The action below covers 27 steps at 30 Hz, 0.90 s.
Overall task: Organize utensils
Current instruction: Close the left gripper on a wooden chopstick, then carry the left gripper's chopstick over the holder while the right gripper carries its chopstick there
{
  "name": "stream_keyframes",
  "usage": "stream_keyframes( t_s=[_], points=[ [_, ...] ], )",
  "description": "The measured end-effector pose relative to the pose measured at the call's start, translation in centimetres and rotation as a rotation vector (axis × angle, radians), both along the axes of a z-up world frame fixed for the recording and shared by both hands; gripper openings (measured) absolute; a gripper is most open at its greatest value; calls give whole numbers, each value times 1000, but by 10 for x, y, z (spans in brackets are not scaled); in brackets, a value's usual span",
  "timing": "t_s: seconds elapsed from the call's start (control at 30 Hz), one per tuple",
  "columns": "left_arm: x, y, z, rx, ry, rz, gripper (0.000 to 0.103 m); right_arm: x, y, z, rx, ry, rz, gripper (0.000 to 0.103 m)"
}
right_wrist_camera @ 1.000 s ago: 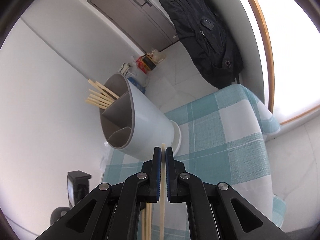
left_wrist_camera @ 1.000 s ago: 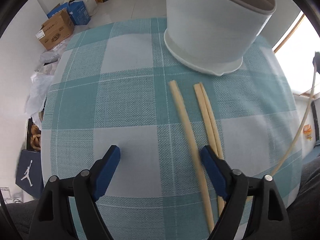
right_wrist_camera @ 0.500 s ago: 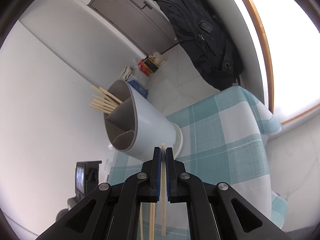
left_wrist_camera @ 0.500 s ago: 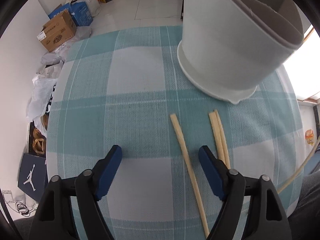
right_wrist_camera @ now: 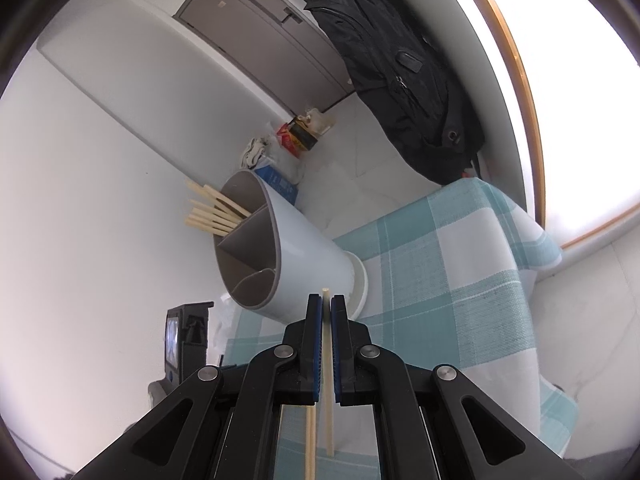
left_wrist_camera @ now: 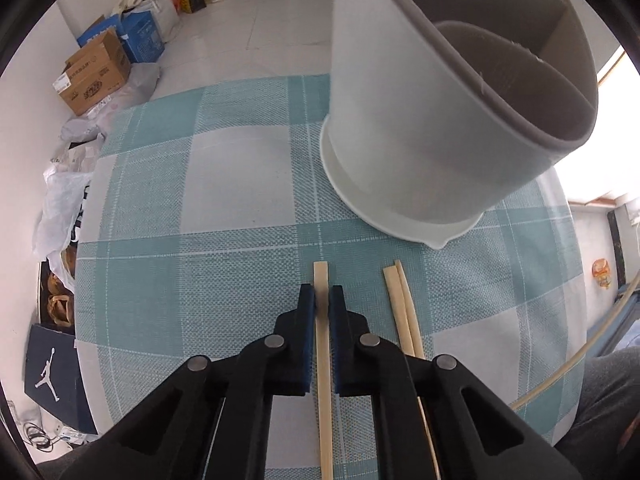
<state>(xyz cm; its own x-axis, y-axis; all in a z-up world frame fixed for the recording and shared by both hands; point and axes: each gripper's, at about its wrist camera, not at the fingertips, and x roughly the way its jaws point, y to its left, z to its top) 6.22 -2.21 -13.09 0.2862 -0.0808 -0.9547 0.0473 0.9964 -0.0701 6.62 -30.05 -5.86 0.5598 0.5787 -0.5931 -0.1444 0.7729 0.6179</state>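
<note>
Left gripper [left_wrist_camera: 321, 300] just closed, clamped on chopstick [left_wrist_camera: 322, 344] lying on cloth [left_wrist_camera: 192, 264], ready to lift. Right gripper [right_wrist_camera: 326, 308] clamped on raised stick [right_wrist_camera: 327, 344], aimed toward holder [right_wrist_camera: 292, 256] nearby.
</note>
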Motion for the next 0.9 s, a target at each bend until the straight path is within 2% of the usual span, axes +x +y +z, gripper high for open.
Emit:
stream_keyframes(
  t_s=[0.17,0.43,0.67,0.9],
  points=[
    [-14,3,23,-23,-134,18,3,-7,3,7,-21,-33,4,4],
    [-40,11,73,-100,-354,36,3,-24,22,24,-68,-138,48,3],
    [-47,12,93,-126,-453,19,3,-42,42,37,-124,-222,80,3],
    [-57,12,110,-156,-502,-4,3,-53,58,44,-166,-270,93,3]
  ],
)
